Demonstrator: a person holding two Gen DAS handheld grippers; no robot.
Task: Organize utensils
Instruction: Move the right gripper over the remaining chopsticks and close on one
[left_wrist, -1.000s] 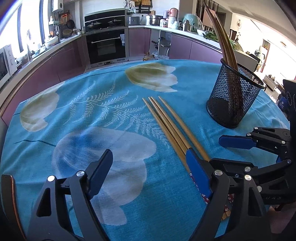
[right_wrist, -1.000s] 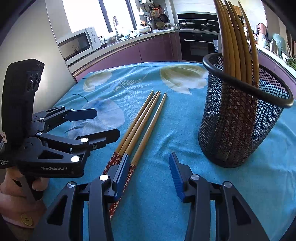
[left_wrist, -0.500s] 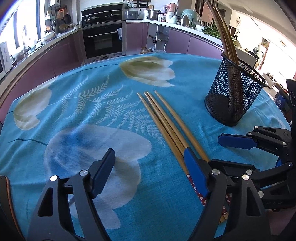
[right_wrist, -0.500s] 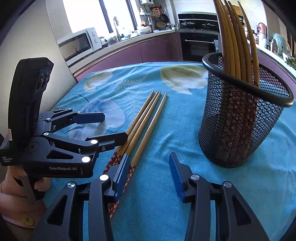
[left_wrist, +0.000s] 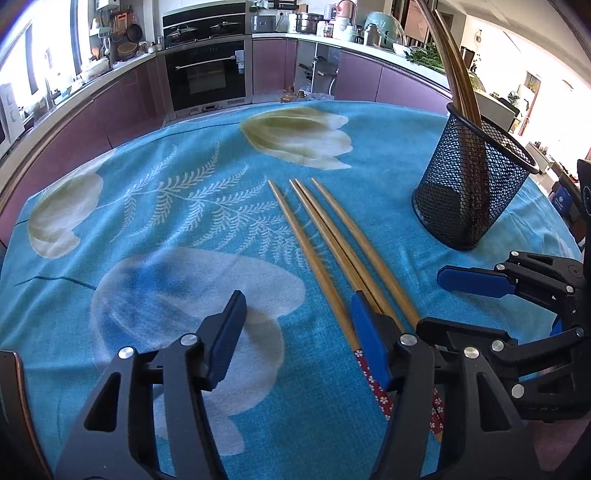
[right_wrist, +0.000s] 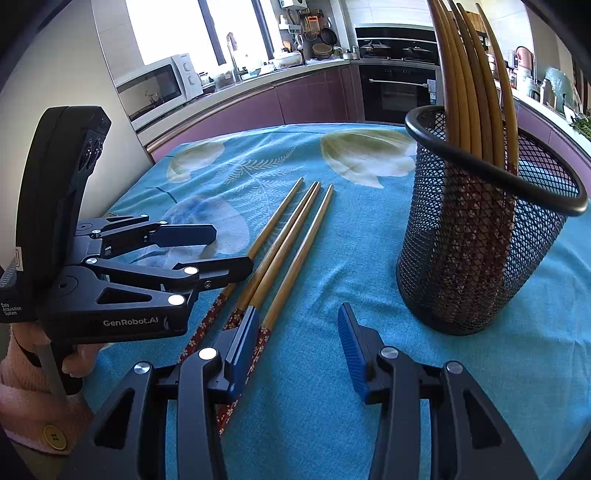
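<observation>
Over a blue floral tablecloth (left_wrist: 184, 206), we hold our left gripper (left_wrist: 295, 328) with its jaws closing, the leftmost of the loose chopsticks (left_wrist: 321, 236) lying between them, not yet pinched. Our right gripper (right_wrist: 295, 347) waits part-open and empty just beside the red-patterned handles. Nearby stands a black mesh holder (right_wrist: 476, 258) with more chopsticks upright inside.
</observation>
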